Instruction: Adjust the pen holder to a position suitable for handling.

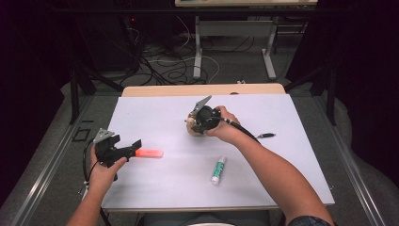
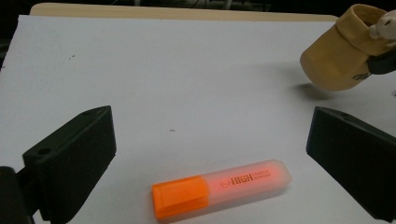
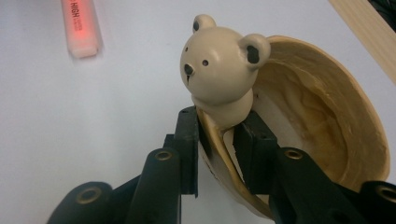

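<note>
An orange highlighter lies flat on the white table top, just ahead of my left gripper. That gripper's jaws stand wide apart on either side of it without touching it. In the high view the left gripper rests at the table's left, with the highlighter at its tips. My right gripper is shut on the rim of a beige cup, right below a small bear figure on that rim. The cup hangs tilted above the table's middle and casts a shadow under it.
A white and green glue stick lies near the front, right of centre. A thin dark pen lies at the right behind the forearm. The table's wooden edge runs along the back, with floor cables and metal legs beyond.
</note>
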A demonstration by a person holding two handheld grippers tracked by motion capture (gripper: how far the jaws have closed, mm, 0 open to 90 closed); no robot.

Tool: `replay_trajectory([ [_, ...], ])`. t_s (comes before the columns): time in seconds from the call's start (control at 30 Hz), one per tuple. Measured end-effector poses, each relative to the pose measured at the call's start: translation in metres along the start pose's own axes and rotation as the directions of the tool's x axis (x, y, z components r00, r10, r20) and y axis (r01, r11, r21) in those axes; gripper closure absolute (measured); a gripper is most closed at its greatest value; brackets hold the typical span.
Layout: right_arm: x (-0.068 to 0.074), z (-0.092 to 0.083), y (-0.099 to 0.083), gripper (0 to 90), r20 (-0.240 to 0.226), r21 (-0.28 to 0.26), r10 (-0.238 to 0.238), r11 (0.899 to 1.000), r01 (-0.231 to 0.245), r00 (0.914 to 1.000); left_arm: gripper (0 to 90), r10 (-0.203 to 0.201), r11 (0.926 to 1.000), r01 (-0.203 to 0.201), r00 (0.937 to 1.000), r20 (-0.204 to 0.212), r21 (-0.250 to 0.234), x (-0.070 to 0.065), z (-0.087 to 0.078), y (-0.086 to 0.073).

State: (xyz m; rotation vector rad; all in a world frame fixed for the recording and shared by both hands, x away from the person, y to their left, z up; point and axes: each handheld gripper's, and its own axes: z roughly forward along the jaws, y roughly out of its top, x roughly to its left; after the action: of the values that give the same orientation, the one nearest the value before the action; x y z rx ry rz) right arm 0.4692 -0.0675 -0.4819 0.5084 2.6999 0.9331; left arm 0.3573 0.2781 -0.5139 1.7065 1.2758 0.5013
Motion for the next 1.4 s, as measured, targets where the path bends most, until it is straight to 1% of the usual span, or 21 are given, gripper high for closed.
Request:
replay_trajectory([
  [0.07, 0.002, -0.004, -0.005, 71.6, -0.004, 0.008, 0.010, 1.000, -0.010, 0.9999, 1.6, 0.000, 1.0000, 0.000, 1.0000, -0.001, 0.001, 0.000, 0.000, 0.000],
  [0.1, 0.001, -0.005, -0.007, 71.6, -0.004, 0.010, 0.002, 1.000, -0.002, 1.0000, 1.6, 0.000, 1.0000, 0.000, 1.0000, -0.001, 0.000, 0.000, 0.000, 0.000],
  [0.2, 0.003, -0.007, -0.014, 71.6, -0.015, -0.005, 0.016, 1.000, -0.016, 0.9998, 1.6, 0.002, 1.0000, -0.002, 1.0000, 0.001, 0.000, -0.001, 0.001, 0.000],
  [0.3, 0.006, -0.009, -0.021, 71.6, -0.016, 0.005, 0.015, 1.000, -0.015, 0.9998, 1.6, 0.004, 1.0000, -0.004, 1.0000, -0.001, 0.006, -0.001, 0.001, 0.000],
  [0.37, 0.007, -0.011, -0.027, 71.6, -0.034, 0.001, 0.024, 1.000, -0.024, 0.9991, 1.6, 0.005, 1.0000, -0.005, 1.0000, -0.001, 0.005, -0.001, 0.001, 0.000],
  [0.47, 0.008, -0.012, -0.030, 71.6, -0.032, 0.004, 0.030, 1.000, -0.029, 0.9991, 1.6, 0.004, 1.0000, -0.004, 1.0000, -0.003, 0.009, -0.001, 0.002, -0.001],
  [0.53, 0.010, -0.013, -0.034, 71.6, -0.054, 0.016, 0.028, 1.000, -0.027, 0.9981, 1.6, 0.007, 0.9999, -0.007, 1.0000, -0.003, 0.011, -0.002, 0.002, -0.001],
  [0.6, 0.010, -0.014, -0.034, 71.6, -0.057, 0.025, 0.032, 0.999, -0.031, 0.9979, 1.6, 0.006, 0.9999, -0.006, 1.0000, -0.005, 0.011, -0.002, 0.002, -0.001],
  [0.7, 0.012, -0.013, -0.037, 71.5, -0.080, 0.025, 0.023, 0.999, -0.021, 0.9965, 1.6, 0.008, 0.9999, -0.008, 1.0000, -0.005, 0.013, -0.002, 0.002, -0.001],
  [0.73, 0.014, -0.013, -0.037, 71.6, -0.082, 0.033, 0.032, 0.999, -0.029, 0.9961, 1.6, 0.008, 0.9999, -0.008, 1.0000, -0.004, 0.013, -0.002, 0.002, -0.001],
  [0.77, 0.015, -0.013, -0.038, 71.6, -0.089, 0.035, 0.027, 0.999, -0.024, 0.9957, 1.6, 0.008, 0.9999, -0.008, 1.0000, -0.004, 0.014, -0.002, 0.002, -0.001],
  [0.87, 0.015, -0.011, -0.040, 71.5, -0.090, 0.042, 0.025, 0.999, -0.022, 0.9956, 1.6, 0.008, 0.9999, -0.008, 1.0000, -0.004, 0.013, -0.002, 0.002, -0.001],
  [0.9, 0.015, -0.010, -0.041, 71.5, -0.089, 0.045, 0.028, 0.999, -0.024, 0.9956, 1.6, 0.008, 0.9999, -0.008, 1.0000, -0.004, 0.014, -0.002, 0.002, -0.001],
  [0.93, 0.014, -0.009, -0.044, 71.4, -0.093, 0.047, 0.045, 0.998, -0.040, 0.9946, 1.6, 0.008, 0.9999, -0.008, 1.0000, -0.004, 0.014, -0.002, 0.002, -0.001],
  [0.97, 0.014, -0.009, -0.044, 71.4, -0.093, 0.047, 0.045, 0.998, -0.040, 0.9946, 1.6, 0.008, 0.9999, -0.008, 1.0000, -0.005, 0.013, -0.002, 0.002, -0.001],
  [1.03, 0.013, -0.010, -0.046, 71.4, -0.096, 0.038, 0.068, 0.997, -0.064, 0.9931, 1.6, 0.006, 0.9999, -0.006, 1.0000, -0.005, 0.013, -0.002, 0.003, -0.002],
  [1.13, 0.012, -0.009, -0.047, 71.2, -0.102, 0.027, 0.036, 0.999, -0.033, 0.9942, 1.6, 0.004, 0.9999, -0.004, 1.0000, -0.005, 0.016, -0.002, 0.003, -0.002],
  [1.17, 0.013, -0.009, -0.047, 71.1, -0.100, 0.033, 0.043, 0.999, -0.040, 0.9941, 1.6, 0.009, 0.9998, -0.009, 1.0000, -0.004, 0.017, -0.002, 0.003, -0.001],
  [1.23, 0.011, -0.009, -0.047, 70.9, -0.103, 0.026, 0.036, 0.999, -0.033, 0.9941, 1.6, 0.011, 0.9998, -0.011, 0.9999, -0.004, 0.017, -0.003, 0.002, -0.001],
  [1.3, 0.011, -0.009, -0.047, 70.3, -0.099, 0.025, 0.040, 0.999, -0.038, 0.9943, 1.6, 0.011, 0.9998, -0.010, 0.9999, -0.004, 0.017, -0.003, 0.002, -0.001],
  [1.4, 0.011, -0.010, -0.047, 66.8, -0.093, 0.018, 0.041, 0.999, -0.040, 0.9948, 1.6, 0.009, 0.9998, -0.009, 0.9999, -0.004, 0.016, -0.003, 0.002, -0.002],
])
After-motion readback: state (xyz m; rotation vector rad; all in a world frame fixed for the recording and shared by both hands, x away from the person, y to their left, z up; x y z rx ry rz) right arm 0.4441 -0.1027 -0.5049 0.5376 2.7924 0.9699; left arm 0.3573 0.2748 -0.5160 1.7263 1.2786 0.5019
